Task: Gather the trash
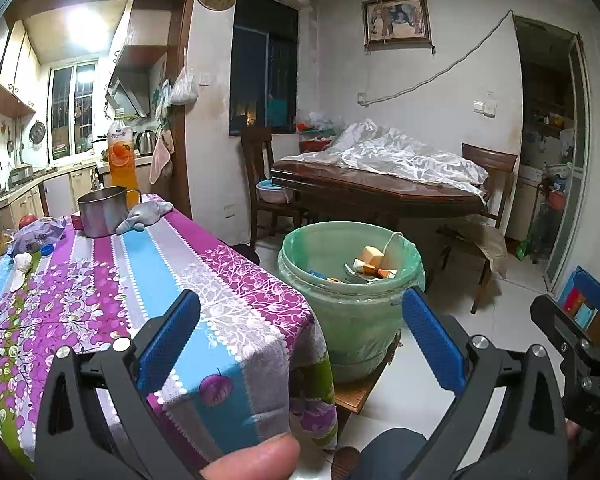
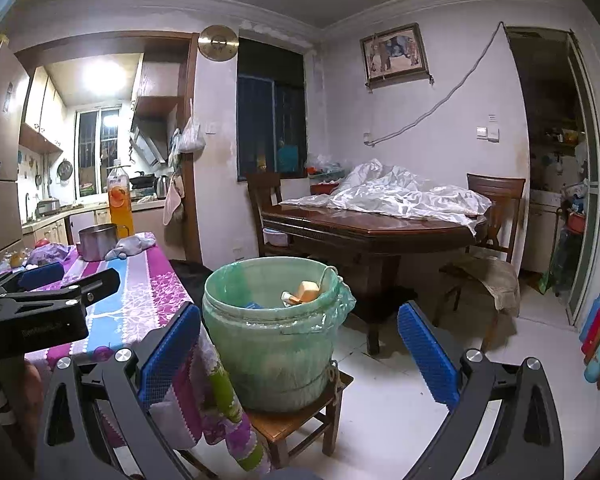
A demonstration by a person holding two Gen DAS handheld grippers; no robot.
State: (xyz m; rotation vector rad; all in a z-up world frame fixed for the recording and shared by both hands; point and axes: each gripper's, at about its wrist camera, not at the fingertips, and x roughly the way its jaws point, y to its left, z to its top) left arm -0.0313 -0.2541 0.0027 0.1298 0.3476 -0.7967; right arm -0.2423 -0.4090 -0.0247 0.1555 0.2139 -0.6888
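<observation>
A green-lined plastic bin stands on a low wooden stool beside the corner of the table with the purple and blue cloth. Inside the bin lie a yellow block, paper scraps and a blue item. At the table's far left lie a crumpled white tissue, a purple wrapper and a blue cap. My left gripper is open and empty over the table corner. My right gripper is open and empty, facing the bin from a short distance.
A metal pot, an orange drink bottle, a grey cloth and fruit stand at the table's back. Behind the bin are a dark wooden dining table under white plastic sheeting, and chairs. Coloured bottles lean by the right wall.
</observation>
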